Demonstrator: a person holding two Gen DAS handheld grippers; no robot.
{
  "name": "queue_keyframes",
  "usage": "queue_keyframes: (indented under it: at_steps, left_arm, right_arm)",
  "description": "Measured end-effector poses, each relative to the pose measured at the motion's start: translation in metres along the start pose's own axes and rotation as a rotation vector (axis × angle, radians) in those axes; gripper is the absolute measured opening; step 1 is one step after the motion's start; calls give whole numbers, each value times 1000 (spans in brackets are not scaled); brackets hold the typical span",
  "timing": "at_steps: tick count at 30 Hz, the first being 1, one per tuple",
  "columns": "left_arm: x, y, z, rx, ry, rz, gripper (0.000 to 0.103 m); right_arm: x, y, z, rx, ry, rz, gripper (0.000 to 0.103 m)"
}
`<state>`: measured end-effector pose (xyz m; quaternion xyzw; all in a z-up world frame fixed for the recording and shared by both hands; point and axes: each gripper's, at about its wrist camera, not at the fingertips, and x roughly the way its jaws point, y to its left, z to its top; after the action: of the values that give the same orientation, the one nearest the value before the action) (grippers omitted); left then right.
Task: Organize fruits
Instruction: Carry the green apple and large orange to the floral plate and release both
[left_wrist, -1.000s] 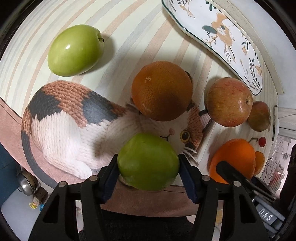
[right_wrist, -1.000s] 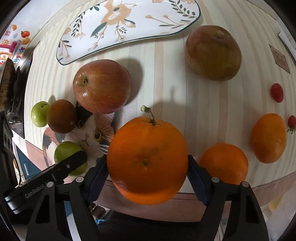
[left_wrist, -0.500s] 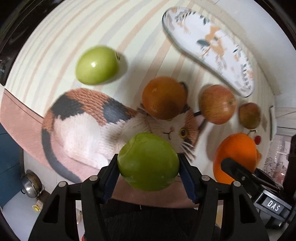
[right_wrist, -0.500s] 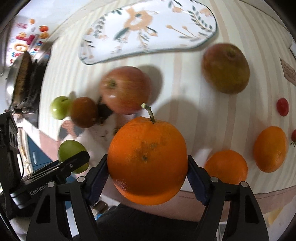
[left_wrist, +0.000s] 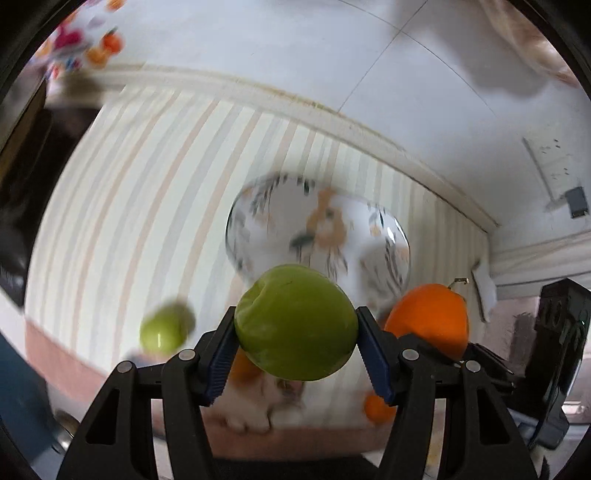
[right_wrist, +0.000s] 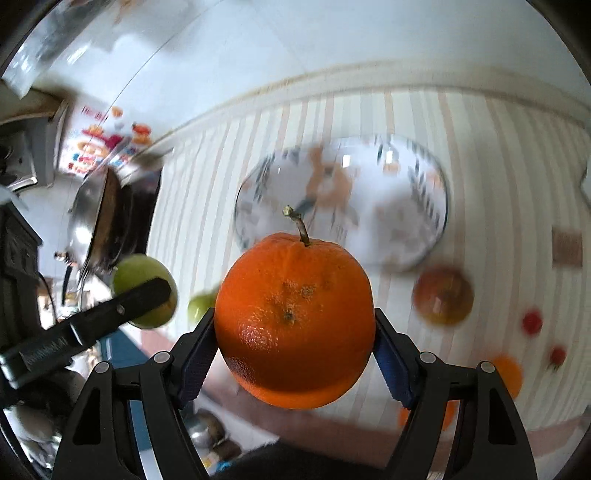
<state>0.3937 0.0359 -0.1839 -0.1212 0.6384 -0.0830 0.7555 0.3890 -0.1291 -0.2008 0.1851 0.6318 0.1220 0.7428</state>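
Observation:
My left gripper (left_wrist: 297, 350) is shut on a green apple (left_wrist: 295, 321), held high above the striped tablecloth (left_wrist: 147, 184). My right gripper (right_wrist: 295, 347) is shut on a large stemmed orange (right_wrist: 293, 325), also lifted; that orange (left_wrist: 428, 321) shows to the right in the left wrist view. The held green apple (right_wrist: 144, 288) and the left gripper's finger appear at the left of the right wrist view. A flowered white plate (left_wrist: 321, 236) (right_wrist: 343, 199) lies beyond both fruits. A second green apple (left_wrist: 162, 332) (right_wrist: 199, 308) rests on the cloth.
A red-green apple (right_wrist: 443, 295), small red tomatoes (right_wrist: 532, 323), and two smaller oranges (right_wrist: 506, 373) lie on the cloth at right. A metal pan (right_wrist: 92, 221) sits off the cloth's left edge. A white wall (left_wrist: 332, 55) runs behind the table. The views are motion-blurred.
Both grippers have risen well above the table with their fruits and tilted up toward the plate; the fruits on the cloth now look smaller and farther away.

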Motion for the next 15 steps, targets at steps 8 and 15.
queue_keyframes:
  at_steps: [8, 15]
  left_arm:
    - [94, -11, 88, 58, 174, 65, 59]
    - [153, -10, 105, 56, 297, 75, 59]
  right_arm:
    - [71, -21, 77, -32, 46, -162, 80]
    - [114, -40, 99, -20, 113, -193, 80]
